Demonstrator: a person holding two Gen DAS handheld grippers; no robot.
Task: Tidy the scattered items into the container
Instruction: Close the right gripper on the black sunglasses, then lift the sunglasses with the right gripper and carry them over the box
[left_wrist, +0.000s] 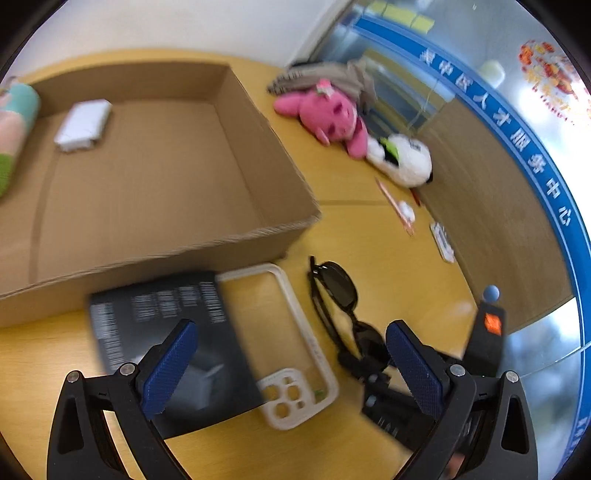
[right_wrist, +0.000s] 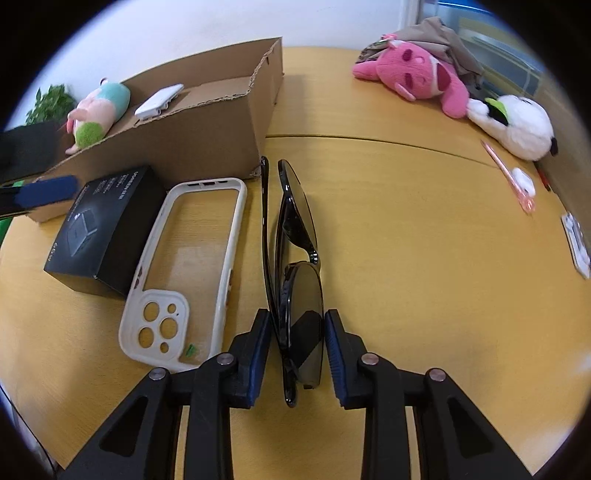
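Note:
A cardboard box (left_wrist: 258, 155) (right_wrist: 221, 140) stands on the yellow table and holds a white device (left_wrist: 84, 124) (right_wrist: 159, 100) and a pastel plush (right_wrist: 99, 110). In front of it lie a black box (left_wrist: 162, 339) (right_wrist: 107, 229), a white phone case (left_wrist: 284, 343) (right_wrist: 188, 266) and black sunglasses (left_wrist: 336, 291) (right_wrist: 295, 236). My left gripper (left_wrist: 291, 365) is open above the black box and the phone case. My right gripper (right_wrist: 297, 350) is closed on the near end of the sunglasses, pads touching both sides.
A pink plush (left_wrist: 328, 114) (right_wrist: 417, 74), a white plush (left_wrist: 402, 158) (right_wrist: 517, 125), a pink pen (right_wrist: 509, 177) and a small white item (right_wrist: 576, 240) lie at the table's far right edge. A grey cloth (right_wrist: 439, 37) lies behind the pink plush. A glass wall stands to the right.

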